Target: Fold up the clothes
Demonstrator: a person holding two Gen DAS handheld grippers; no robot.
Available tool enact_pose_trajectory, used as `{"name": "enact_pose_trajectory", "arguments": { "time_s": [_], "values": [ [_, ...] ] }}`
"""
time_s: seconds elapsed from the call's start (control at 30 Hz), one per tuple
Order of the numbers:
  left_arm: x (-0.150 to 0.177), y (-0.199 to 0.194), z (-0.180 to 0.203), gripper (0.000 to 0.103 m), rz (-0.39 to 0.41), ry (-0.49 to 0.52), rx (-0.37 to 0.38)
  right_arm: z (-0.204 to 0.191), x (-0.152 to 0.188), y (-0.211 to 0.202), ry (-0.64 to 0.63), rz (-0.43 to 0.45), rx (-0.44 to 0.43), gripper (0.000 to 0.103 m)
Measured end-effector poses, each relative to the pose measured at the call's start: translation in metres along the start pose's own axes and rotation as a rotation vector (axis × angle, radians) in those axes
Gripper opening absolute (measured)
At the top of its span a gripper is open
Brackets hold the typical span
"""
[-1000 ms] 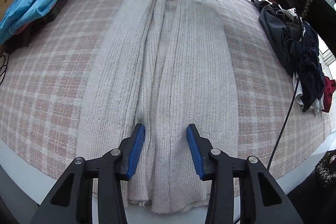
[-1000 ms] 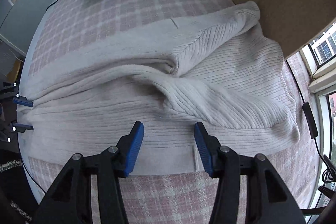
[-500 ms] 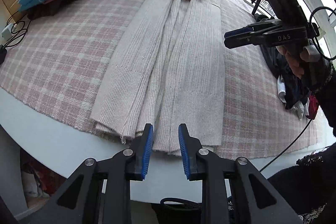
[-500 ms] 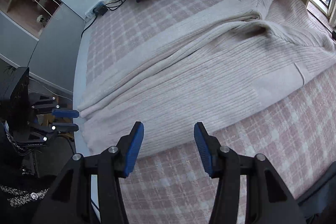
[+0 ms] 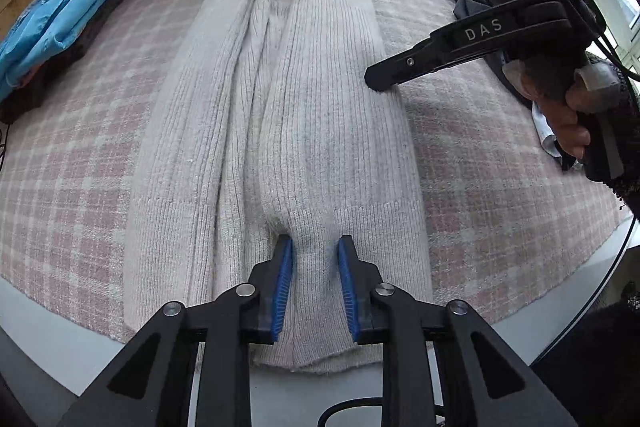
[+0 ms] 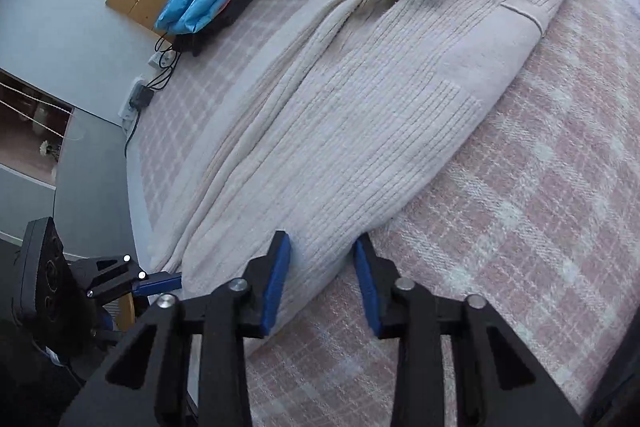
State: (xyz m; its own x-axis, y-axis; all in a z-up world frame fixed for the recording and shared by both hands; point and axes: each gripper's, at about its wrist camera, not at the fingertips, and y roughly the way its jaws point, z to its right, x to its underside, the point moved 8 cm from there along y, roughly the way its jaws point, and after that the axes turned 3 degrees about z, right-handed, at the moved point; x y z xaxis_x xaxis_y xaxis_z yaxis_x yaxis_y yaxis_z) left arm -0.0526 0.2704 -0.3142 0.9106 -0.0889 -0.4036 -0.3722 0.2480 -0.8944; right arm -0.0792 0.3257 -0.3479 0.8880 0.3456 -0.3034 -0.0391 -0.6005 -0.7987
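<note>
The long cream ribbed cardigan [image 5: 304, 115] lies lengthwise on the pink plaid bed [image 5: 80, 163], its sides already folded inward into a narrow strip, collar toward the window and hem at the near edge. Half a second ago the left hand-held gripper [image 5: 315, 259] hung off the bed edge with its jaws nearly together; now it sits over the hem, blue pads apart, with a raised ridge of knit between them, not yet pinched. The right hand-held gripper [image 6: 322, 263], lifted clear of the garment half a second ago, has come down to the cardigan's right edge, jaws apart astride that edge. Both grips seem set for closing, probably to carry the hem up toward the collar. A folded blue garment [image 5: 56, 19] rests near the headboard.
</note>
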Motion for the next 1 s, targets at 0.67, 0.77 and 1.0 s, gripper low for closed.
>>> {"name": "enact_pose_trajectory", "arguments": {
  "time_s": [0.67, 0.77, 1.0],
  "values": [
    [-0.003, -0.007, 0.005, 0.041, -0.010, -0.028, -0.046, -0.031, -0.080, -0.013, -0.336, -0.019, 0.099, 0.030],
    [-0.003, 0.001, 0.011, 0.034, -0.007, -0.022, -0.015, -0.044, -0.080, 0.009, -0.420, -0.109, 0.110, 0.030],
    [-0.011, -0.016, 0.047, 0.012, 0.084, 0.031, 0.064, -0.055, -0.038, 0.012, -0.227, -0.252, 0.025, 0.030]
  ]
}}
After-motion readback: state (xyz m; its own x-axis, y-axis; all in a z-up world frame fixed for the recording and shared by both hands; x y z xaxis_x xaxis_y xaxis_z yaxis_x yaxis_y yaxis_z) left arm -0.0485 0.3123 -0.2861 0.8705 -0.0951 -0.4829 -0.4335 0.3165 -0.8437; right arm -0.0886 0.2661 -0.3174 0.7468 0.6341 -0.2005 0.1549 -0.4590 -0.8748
